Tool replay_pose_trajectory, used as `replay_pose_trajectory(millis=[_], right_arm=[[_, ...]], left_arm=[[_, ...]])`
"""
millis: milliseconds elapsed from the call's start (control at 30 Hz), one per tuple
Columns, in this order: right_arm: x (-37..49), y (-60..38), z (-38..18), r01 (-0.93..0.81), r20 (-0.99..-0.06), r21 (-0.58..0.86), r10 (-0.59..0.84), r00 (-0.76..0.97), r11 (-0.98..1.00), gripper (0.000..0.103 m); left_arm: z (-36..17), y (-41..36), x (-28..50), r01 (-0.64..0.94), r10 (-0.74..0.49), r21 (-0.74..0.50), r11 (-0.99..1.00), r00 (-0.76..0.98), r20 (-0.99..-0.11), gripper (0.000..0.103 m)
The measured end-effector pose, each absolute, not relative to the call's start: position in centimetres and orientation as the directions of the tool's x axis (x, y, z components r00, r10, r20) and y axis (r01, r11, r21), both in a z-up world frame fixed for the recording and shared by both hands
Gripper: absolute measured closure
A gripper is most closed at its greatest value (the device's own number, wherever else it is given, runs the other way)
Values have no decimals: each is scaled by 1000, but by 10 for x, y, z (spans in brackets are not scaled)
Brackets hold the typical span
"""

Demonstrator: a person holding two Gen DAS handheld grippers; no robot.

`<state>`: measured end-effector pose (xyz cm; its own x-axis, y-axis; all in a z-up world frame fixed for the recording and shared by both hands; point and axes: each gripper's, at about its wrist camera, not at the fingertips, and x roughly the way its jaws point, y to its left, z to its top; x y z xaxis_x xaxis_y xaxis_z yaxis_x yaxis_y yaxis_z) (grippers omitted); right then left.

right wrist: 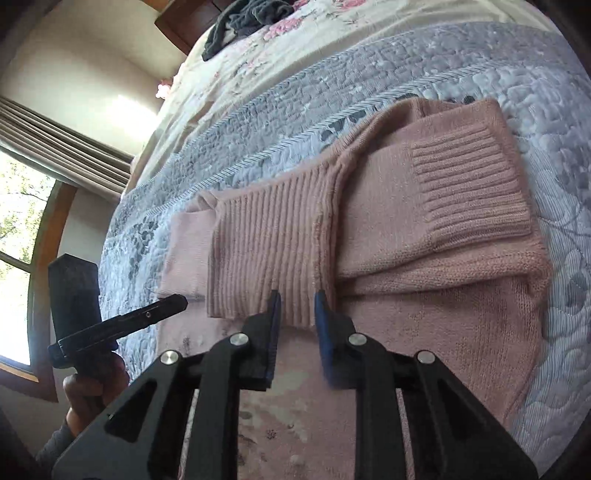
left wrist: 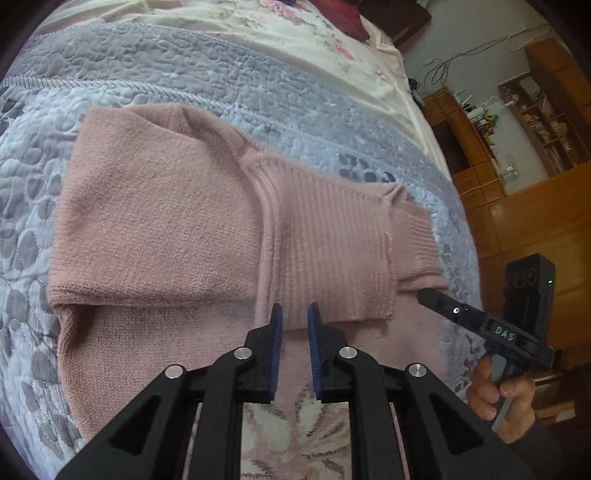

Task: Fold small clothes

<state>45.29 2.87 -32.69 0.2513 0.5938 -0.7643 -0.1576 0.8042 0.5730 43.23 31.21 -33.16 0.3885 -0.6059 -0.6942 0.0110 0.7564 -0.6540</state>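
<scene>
One pink knitted sweater (left wrist: pixel 159 221) lies on a grey-blue quilted bedspread (left wrist: pixel 122 66), filling the middle of both views. It is partly folded: two sleeves are laid across the body, and one ribbed cuff (right wrist: pixel 469 184) shows clearly at the upper right of the right wrist view. A wide ribbed band (left wrist: pixel 325 243) crosses the centre of the left wrist view, just above the fingertips.

Two grippers are in view, one per hand. The left gripper (left wrist: pixel 295 314) sits at the bottom centre of its own view, its two blue-padded fingers standing a narrow gap apart with nothing between them, tips over the edge of the ribbed band. The right gripper (right wrist: pixel 298 301) is the same in its own view: a narrow empty gap, tips at the lower edge of the ribbing. Whether the tips touch the knit cannot be told.

One hand (left wrist: pixel 502 398) grips a handle at the lower right of the left wrist view; another hand (right wrist: pixel 92 387) shows at the lower left of the right wrist view, largely hidden behind the black linkage.

A dark garment (right wrist: pixel 243 22) lies at the top of the right wrist view, cut off by the frame edge. The sweater's lower part is hidden beneath both gripper frames. One wooden shelf unit (left wrist: pixel 535 122) stands at the upper right of the left wrist view, its contents too small to make out.
</scene>
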Motion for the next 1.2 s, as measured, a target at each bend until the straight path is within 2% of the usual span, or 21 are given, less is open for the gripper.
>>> replay_pose_trajectory(millis=[67,133,167,200,267,300,367,467,533,600,833,1000,1200], right_arm=[[459,38,-335,-147,-768,583,601,223,799,84],[465,46,-355,-112,-794,571,582,174,813,84],[466,47,-365,-101,-814,549,558,162,830,86],[467,46,-372,-95,-827,532,540,158,842,89],[463,39,-370,-85,-822,540,546,159,837,88],[460,34,-361,-85,-809,558,564,168,826,77],[448,19,-335,-106,-778,591,600,188,800,62],[412,-18,-304,-119,-733,646,656,180,754,55],[378,-45,-296,-108,-732,655,663,155,748,51],[334,-77,-298,-72,-734,663,666,128,745,46],[203,-150,-324,65,-745,667,666,44,742,46],[162,-161,-345,134,-736,672,677,11,728,46],[162,-153,-363,165,-743,660,669,1,733,46]], left_arm=[[-340,306,440,-12,-609,-660,751,372,-700,86],[-360,299,450,-57,-572,-615,786,309,-760,84],[-372,296,454,-85,-534,-572,816,271,-801,79],[-381,296,454,-102,-517,-551,828,242,-821,79],[-378,301,451,-117,-531,-569,814,248,-810,78],[-369,306,446,-123,-529,-572,811,262,-807,74],[-343,321,424,-111,-552,-612,783,329,-766,49],[-307,349,369,-77,-588,-665,743,401,-703,38],[-295,366,322,-71,-597,-676,734,408,-691,37],[-290,381,277,-85,-570,-646,758,396,-720,37],[-310,422,145,-181,-557,-621,763,305,-773,37],[-341,418,113,-237,-622,-666,707,239,-746,37],[-367,410,116,-294,-638,-668,684,203,-743,36]])
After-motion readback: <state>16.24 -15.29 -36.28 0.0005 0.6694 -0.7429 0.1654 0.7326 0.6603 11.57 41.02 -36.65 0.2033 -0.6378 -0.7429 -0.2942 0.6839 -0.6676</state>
